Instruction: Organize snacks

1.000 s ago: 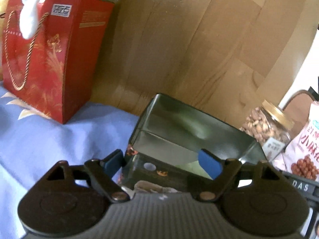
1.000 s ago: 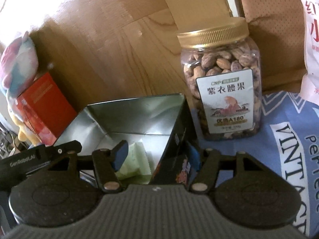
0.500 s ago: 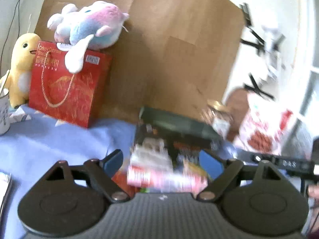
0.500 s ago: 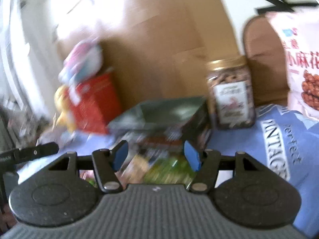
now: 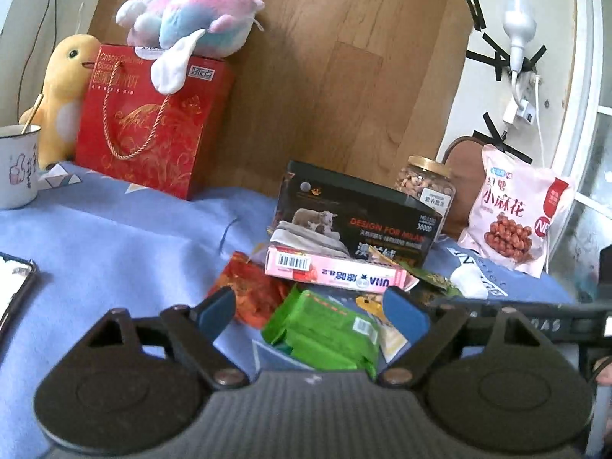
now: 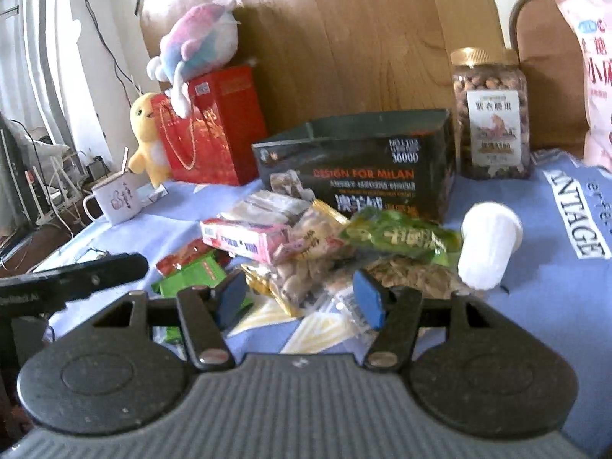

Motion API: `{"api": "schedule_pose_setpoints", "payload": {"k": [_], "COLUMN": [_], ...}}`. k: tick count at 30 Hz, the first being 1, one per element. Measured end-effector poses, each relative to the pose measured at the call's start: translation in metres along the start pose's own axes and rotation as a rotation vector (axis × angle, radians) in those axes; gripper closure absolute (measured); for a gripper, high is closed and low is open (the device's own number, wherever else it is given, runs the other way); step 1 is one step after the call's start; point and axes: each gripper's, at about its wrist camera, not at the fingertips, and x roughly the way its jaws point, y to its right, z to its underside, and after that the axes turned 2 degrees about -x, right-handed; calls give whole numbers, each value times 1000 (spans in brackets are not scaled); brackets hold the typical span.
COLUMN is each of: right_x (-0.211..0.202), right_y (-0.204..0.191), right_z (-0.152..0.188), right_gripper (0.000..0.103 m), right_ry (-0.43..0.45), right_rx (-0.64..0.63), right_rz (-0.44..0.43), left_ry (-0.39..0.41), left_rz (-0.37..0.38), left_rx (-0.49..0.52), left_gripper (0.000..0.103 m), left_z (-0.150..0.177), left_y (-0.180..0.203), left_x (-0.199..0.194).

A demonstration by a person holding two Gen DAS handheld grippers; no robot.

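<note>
Dark open-top box (image 5: 357, 225) (image 6: 355, 168), orange "DESIGN FOR MILAN" print, standing near back edge of the blue-clothed surface (image 5: 114, 237) (image 6: 566, 306), about mid-width. Snack pile touching its front wall: pink carton w/ barcode (image 5: 336, 269) (image 6: 244, 239) leaning against box; green pack (image 5: 325, 334) (image 6: 191, 277) nearest left gripper; red packet (image 5: 254, 294) to left of it; green pickle pouch (image 6: 401, 237), gold-edged nut bag (image 6: 306, 267), seed bag (image 6: 413, 275) on right side of pile. White cup (image 6: 487, 248) lying on its side, just beside pile's right end.

Around: red gift bag (image 5: 149, 130) (image 6: 214, 126) at back left, pastel plush (image 5: 187, 26) (image 6: 199, 46) on top, yellow plush (image 5: 65, 95) (image 6: 147, 137) beside it. Pink snack bag (image 5: 514, 210) at back right. Nut jar w/ gold lid (image 5: 426, 185) (image 6: 489, 114) behind box's right corner. Enamel mug (image 5: 17, 164) (image 6: 116, 201) at left edge. Phone (image 5: 11, 290) at left edge, nearer.

Left gripper (image 5: 311, 311): fingers spread wide, nothing held, hovering over green pack. Right gripper (image 6: 298, 298): also spread wide, empty, above nut bags. Box front crowded by pile.
</note>
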Motion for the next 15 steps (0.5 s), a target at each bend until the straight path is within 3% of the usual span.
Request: {"api": "schedule_pose_setpoints", "payload": {"k": [15], "right_x": [3], "right_y": [1], "right_z": [6], "right_gripper": [38], "right_ry": [1], "right_rx": [-4], "right_rz": [-17], "left_ry": [41], "left_rz": [14], "left_rx": [40], "left_gripper": [16], "left_z": [0], "left_y": [3], "left_x": [-6]}}
